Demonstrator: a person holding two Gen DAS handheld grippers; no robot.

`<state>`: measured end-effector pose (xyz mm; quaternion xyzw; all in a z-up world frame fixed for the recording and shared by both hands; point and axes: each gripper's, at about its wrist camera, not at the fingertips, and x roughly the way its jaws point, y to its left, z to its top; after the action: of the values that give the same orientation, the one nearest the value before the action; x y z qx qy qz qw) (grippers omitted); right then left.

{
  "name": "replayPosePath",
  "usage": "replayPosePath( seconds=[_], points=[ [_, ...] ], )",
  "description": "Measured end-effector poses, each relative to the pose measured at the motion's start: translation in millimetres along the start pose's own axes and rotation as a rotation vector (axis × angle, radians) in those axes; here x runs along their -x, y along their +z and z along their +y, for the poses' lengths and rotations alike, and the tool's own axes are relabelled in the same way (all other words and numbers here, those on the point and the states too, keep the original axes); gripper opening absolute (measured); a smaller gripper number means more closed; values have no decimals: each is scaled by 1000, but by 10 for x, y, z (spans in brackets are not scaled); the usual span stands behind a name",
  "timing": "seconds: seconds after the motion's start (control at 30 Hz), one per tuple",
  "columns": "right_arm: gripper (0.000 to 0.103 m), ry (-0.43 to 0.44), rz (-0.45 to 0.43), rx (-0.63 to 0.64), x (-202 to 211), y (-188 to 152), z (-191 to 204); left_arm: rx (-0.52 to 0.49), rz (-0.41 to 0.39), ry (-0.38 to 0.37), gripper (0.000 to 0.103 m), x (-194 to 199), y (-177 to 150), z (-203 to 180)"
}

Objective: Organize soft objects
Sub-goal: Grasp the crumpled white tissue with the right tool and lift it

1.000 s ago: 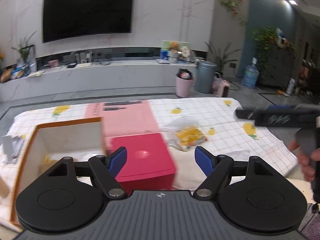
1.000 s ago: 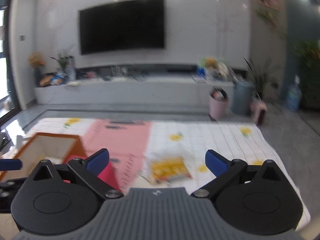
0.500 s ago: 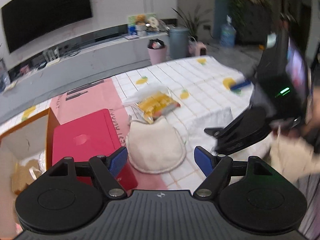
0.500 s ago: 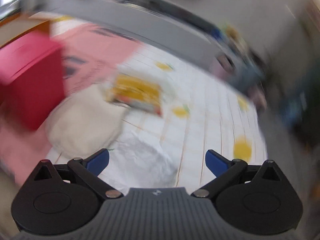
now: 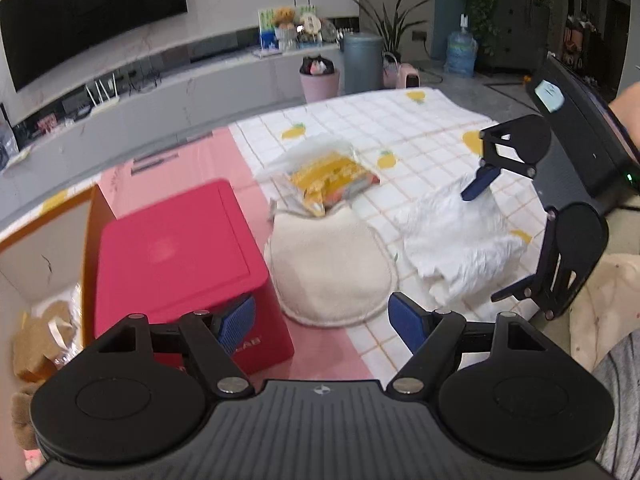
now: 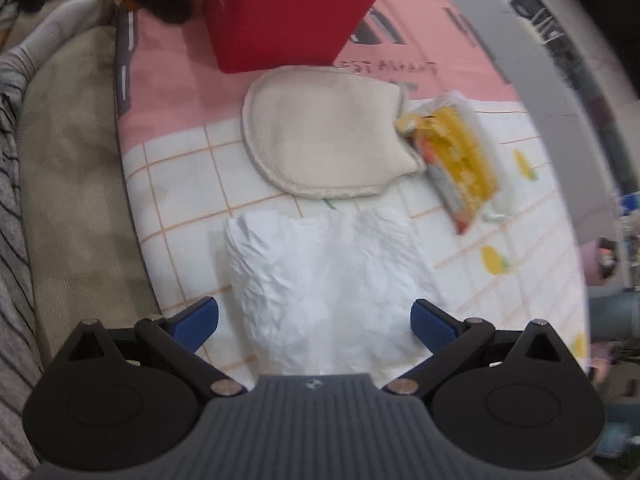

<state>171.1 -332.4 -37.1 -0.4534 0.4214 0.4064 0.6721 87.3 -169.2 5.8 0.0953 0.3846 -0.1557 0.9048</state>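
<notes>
An open orange-edged cardboard box (image 5: 48, 248) holds brown plush items (image 5: 36, 344). A crumpled white cloth (image 6: 320, 280) lies on the checked tablecloth (image 6: 184, 184), under the spread right gripper (image 6: 314, 318). The left gripper (image 5: 320, 316), spread too, hovers by a cream round fabric pad (image 5: 332, 268).

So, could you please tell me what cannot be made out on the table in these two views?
- Open cardboard box, left wrist view: its contents are cut off by the frame edge and hidden behind the red box.
- White crumpled item, right wrist view: its near end is hidden under the right tool.
- Yellow packet, both views: print too blurred to read.
</notes>
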Motion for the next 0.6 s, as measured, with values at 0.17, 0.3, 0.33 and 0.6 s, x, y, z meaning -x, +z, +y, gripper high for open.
replayPosePath(
  seconds=[0.17, 0.3, 0.33, 0.6],
  points=[
    [96, -60, 22, 12, -210, -20, -88, 0, 24, -5, 89, -55, -68, 32],
    [98, -21, 4, -23, -243, -31, -224, -12, 9, -27, 89, -19, -63, 9],
    [99, -3, 5, -36, -273, -40, -275, -16, 5, -26, 89, -8, -62, -1],
    [100, 64, -24, -224, -494, -125, -735, 42, 12, -42, 89, 18, -67, 77]
  ],
)
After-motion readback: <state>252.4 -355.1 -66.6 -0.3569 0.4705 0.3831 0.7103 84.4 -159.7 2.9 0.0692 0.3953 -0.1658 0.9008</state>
